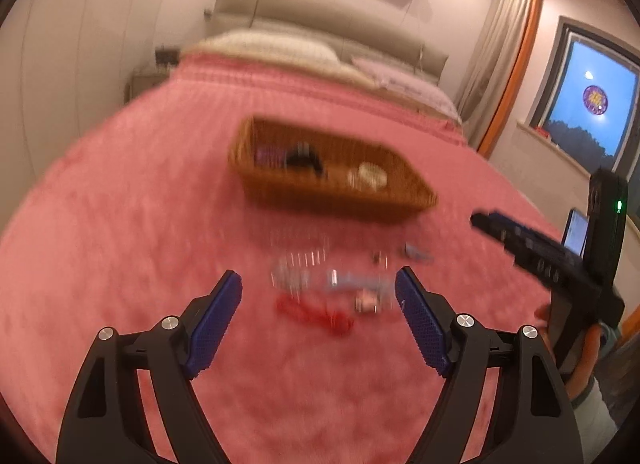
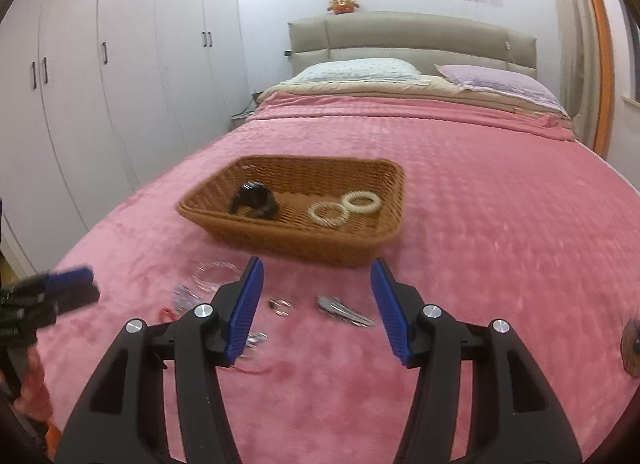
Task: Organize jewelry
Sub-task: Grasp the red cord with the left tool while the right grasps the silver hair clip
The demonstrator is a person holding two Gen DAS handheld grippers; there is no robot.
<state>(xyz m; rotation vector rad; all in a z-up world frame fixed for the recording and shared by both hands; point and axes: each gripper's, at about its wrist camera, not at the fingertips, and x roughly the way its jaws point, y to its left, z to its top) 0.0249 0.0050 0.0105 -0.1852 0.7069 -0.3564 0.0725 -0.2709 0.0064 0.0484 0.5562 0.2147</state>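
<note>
A brown wicker basket (image 2: 248, 229) (image 1: 280, 192) sits on the pink bedspread. It holds a black piece (image 2: 254, 202) and two white bangles (image 2: 329, 214). Loose jewelry lies in front of it: a clear bangle (image 2: 214, 274), a small ring piece (image 2: 281, 306), silver clips (image 2: 346, 312) and a red cord (image 1: 316, 314). My right gripper (image 2: 316, 284) is open and empty above these pieces. My left gripper (image 1: 318, 288) is open and empty over the blurred loose pieces; it also shows in the right wrist view (image 2: 74, 284).
The pink bedspread (image 2: 500, 224) covers a wide bed with pillows (image 2: 360, 70) and a headboard at the far end. White wardrobes (image 2: 100, 64) line the left. A window (image 1: 592, 104) and curtain are on the right. The left wrist view is motion-blurred.
</note>
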